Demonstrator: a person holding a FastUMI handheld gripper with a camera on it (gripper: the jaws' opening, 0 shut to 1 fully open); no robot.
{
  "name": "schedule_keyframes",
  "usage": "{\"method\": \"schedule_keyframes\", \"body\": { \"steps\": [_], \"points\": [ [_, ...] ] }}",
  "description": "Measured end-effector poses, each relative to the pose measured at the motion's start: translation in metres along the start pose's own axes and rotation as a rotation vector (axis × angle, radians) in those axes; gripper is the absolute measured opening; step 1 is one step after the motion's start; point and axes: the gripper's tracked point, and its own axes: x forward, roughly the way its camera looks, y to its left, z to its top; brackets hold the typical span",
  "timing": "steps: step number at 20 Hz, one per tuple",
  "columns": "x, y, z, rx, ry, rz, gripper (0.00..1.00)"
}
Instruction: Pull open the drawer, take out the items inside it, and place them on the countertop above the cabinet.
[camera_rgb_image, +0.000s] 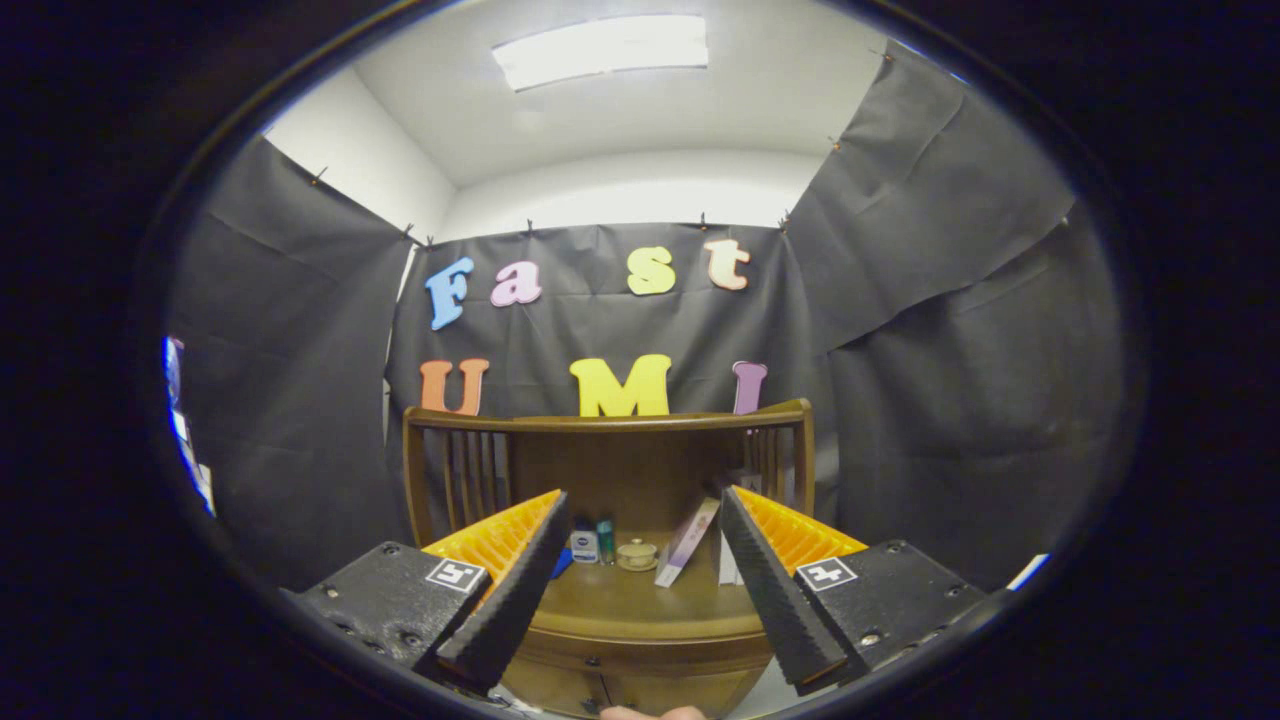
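A brown wooden cabinet stands ahead of me, with its countertop (620, 600) fenced by a railed back and sides (610, 422). My gripper (645, 505) is open, its two fingers spread wide above the front of the countertop with nothing between them. Below the countertop's front edge, between the fingers, the cabinet's front panel (560, 690) shows; whether it is a drawer and whether it is open I cannot tell. On the countertop beyond the fingers stand a small white bottle (585, 545), a slim green bottle (606, 541) and a small round lidded jar (637, 554).
A flat white-and-purple box (688, 541) leans upright toward the right finger, with another pale box (728, 570) partly hidden behind that finger. Black cloth walls close in the booth behind and beside the cabinet. A fingertip of a person's hand (650, 713) shows below the cabinet front.
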Motion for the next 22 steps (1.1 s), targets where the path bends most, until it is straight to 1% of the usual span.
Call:
{"method": "schedule_keyframes", "body": {
  "steps": [3,5,9,15,19,22],
  "points": [
    [0.009,0.021,-0.015,0.027,-0.004,0.015,0.98],
    [0.017,0.027,-0.034,0.029,0.023,0.015,0.98],
    [0.034,0.042,-0.072,0.040,0.058,0.045,0.98],
    [0.053,0.048,-0.164,0.039,0.152,0.042,0.98],
    [0.065,0.061,-0.235,0.051,0.261,0.073,0.96],
    [0.073,0.061,-0.284,0.060,0.338,0.063,0.95]
  ]
}}
